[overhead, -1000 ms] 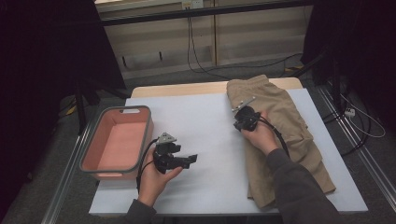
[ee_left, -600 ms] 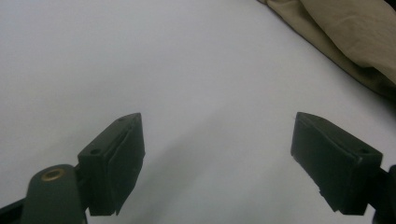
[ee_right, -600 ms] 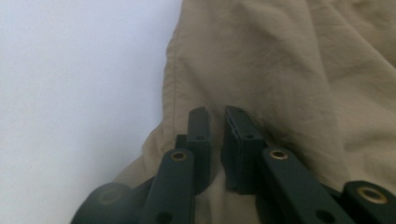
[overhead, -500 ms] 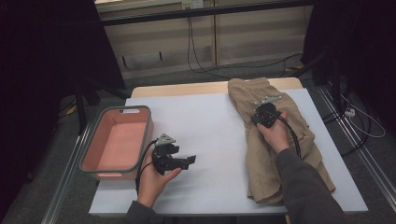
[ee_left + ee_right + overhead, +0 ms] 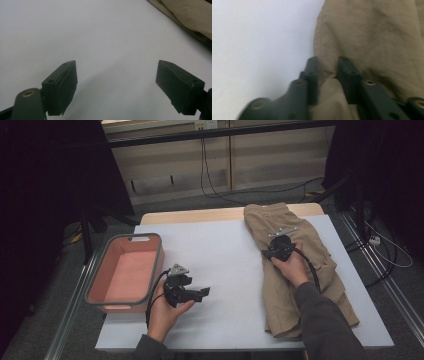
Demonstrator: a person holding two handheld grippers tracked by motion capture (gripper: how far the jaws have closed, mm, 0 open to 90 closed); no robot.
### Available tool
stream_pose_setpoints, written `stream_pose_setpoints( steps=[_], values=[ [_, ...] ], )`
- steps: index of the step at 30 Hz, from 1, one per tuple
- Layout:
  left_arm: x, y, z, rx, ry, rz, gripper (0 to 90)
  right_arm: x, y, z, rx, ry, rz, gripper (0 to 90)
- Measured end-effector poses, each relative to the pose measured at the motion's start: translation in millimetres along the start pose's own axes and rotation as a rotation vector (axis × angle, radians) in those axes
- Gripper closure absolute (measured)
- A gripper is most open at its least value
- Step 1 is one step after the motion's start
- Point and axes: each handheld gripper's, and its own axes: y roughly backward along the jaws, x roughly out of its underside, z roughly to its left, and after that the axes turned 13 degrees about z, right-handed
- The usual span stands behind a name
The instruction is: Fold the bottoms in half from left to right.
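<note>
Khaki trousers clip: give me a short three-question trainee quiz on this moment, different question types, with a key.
1. True or false: the right gripper has a fold of the khaki trousers pinched between its jaws.
2. Multiple choice: where is the pink bin? A) at the table's left edge B) on the trousers C) on the floor
3. Fill in: the left gripper has its jaws wide apart over the bare white ____.

Key:
1. True; the cloth bunches up between the jaws at the trousers' edge.
2. A
3. Table; nothing lies between the jaws.
</note>
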Motion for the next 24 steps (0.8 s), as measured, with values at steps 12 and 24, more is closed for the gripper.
stream_pose_setpoints(
  steps=[12, 24],
  values=[
    [10.8, 14.5, 6.6, -0.029, 0.028, -0.020, 17.5, -6.0, 4.0, 7.5, -0.062, -0.008, -0.027, 88.7],
    [9.3, 12.8, 3.0, -0.025, 0.022, -0.011, 17.5, -15.2, 3.4, 50.2, -0.151, 0.120, -0.032, 89.5]
  ],
)
